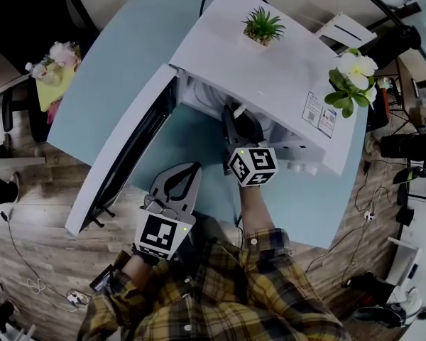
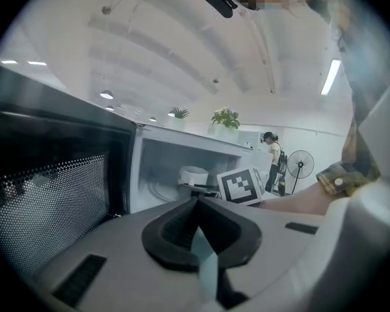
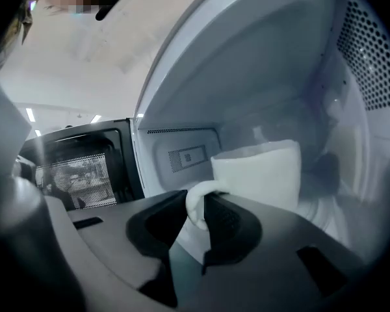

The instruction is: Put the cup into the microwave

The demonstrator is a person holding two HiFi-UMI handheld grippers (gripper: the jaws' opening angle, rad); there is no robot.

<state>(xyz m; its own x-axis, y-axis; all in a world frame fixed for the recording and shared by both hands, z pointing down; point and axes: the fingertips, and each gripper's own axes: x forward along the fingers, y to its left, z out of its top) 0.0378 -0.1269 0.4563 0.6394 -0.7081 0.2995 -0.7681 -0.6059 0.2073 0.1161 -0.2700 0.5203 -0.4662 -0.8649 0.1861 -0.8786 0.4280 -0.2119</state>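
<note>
Right gripper view: my right gripper [image 3: 194,200] clamps the cup [image 3: 263,174] by its handle [image 3: 196,190] inside the microwave [image 3: 247,77]; I should set it down level before letting go.

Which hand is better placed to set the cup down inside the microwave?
Right: the right gripper holds the cup by its handle inside the microwave; the left gripper sits outside, shut, empty.
</note>
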